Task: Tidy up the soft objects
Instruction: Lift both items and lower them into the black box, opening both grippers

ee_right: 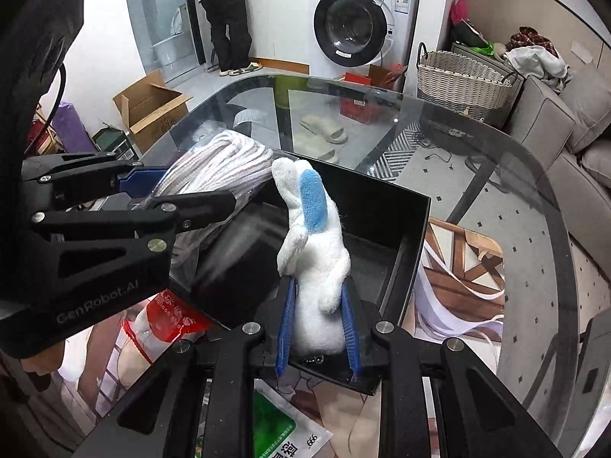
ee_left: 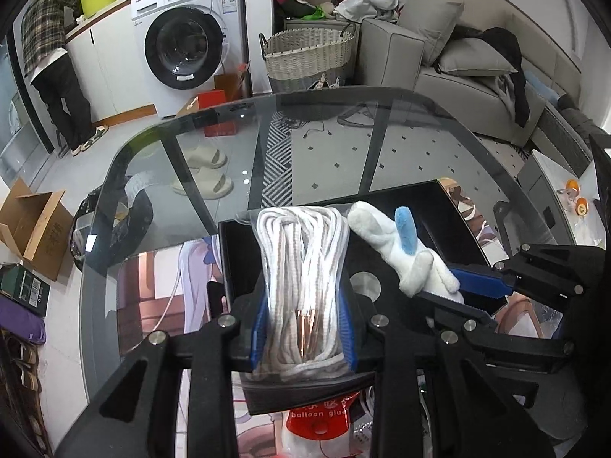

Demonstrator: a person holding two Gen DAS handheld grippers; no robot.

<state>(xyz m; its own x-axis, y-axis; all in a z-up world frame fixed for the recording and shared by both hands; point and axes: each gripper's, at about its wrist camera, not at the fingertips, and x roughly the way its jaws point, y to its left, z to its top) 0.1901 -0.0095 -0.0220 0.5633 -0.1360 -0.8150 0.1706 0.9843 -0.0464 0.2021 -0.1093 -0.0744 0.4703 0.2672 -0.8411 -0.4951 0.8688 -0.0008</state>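
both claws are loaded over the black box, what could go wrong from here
The left claw pinches the bagged rope bundle through slick plastic, so it might slip out.

The plush toy in the right claw hangs right beside the bundle over the black box; releasing both together may jam them or tip one over the wall.

The box sits on a glass table, so a bump could slide it.
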